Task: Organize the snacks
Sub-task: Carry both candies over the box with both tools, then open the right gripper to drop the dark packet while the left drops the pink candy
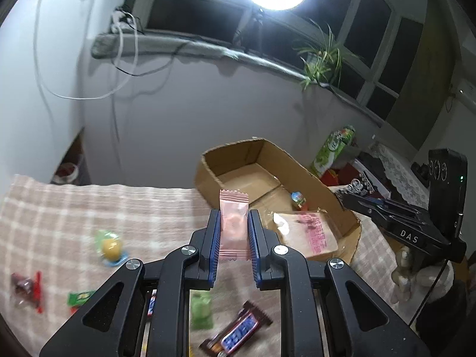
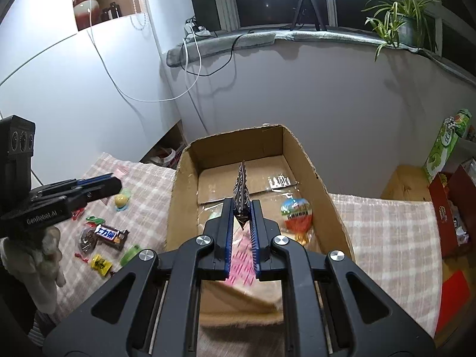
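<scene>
Above near rim of cardboard box [image 2: 321, 175], right gripper [image 2: 241, 223] clamps dark wrapper [image 2: 241, 196] edge-on, box floor directly ahead-below. Left gripper [image 1: 233, 229] pinches pink candy [image 1: 233, 220], box ahead-right, farther off.

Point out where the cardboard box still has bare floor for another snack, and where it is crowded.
The cardboard box is bare over its far half, from the back wall down to the egg-shaped snack. Its near end is crowded: the pink-printed packet fills it, with the egg beside the right wall. Outside, loose sweets and the chocolate bar clutter the checked cloth left of the box; right of it lies bare.
</scene>
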Motion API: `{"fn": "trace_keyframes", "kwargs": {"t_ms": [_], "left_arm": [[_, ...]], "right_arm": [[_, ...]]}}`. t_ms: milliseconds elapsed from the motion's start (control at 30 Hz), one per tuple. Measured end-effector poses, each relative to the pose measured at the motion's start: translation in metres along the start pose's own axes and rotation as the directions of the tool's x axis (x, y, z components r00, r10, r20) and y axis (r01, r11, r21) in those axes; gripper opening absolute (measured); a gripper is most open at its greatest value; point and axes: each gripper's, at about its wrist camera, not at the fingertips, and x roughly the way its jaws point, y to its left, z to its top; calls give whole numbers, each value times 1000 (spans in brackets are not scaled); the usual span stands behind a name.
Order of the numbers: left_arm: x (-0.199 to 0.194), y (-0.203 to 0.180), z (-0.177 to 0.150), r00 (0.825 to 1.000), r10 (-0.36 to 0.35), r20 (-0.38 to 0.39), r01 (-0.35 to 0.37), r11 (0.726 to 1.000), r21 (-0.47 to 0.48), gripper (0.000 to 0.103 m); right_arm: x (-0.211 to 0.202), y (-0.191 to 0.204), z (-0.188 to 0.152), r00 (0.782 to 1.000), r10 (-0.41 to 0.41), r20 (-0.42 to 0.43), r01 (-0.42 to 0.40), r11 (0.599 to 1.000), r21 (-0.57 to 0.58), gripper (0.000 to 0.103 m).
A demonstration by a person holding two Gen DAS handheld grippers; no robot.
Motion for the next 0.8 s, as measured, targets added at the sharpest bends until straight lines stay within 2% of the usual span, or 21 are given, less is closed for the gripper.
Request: {"fn": "trace_keyframes", "kwargs": {"t_ms": [300,667,700,733,800], "left_arm": [[45,-16,14,999,-13,-48,14,1000,18,16],[76,-26,18,997,-8,-83,12,999,36,16],[76,-26,17,997,-8,-82,11,999,38,16],[77,-27,17,997,-8,-83,12,999,42,17],[78,-30,18,996,-7,-87,12,999,52,18]], "right_arm": [[38,-8,9,999,-10,-51,10,1000,-3,11],[55,-14,10,997,-21,-76,21,1000,-3,12],[55,-14,10,997,-24,-75,23,1000,-5,19],[54,-14,10,997,-33,-72,33,999,-7,35],[52,-13,12,997,-50,-58,50,999,-8,59]]}}
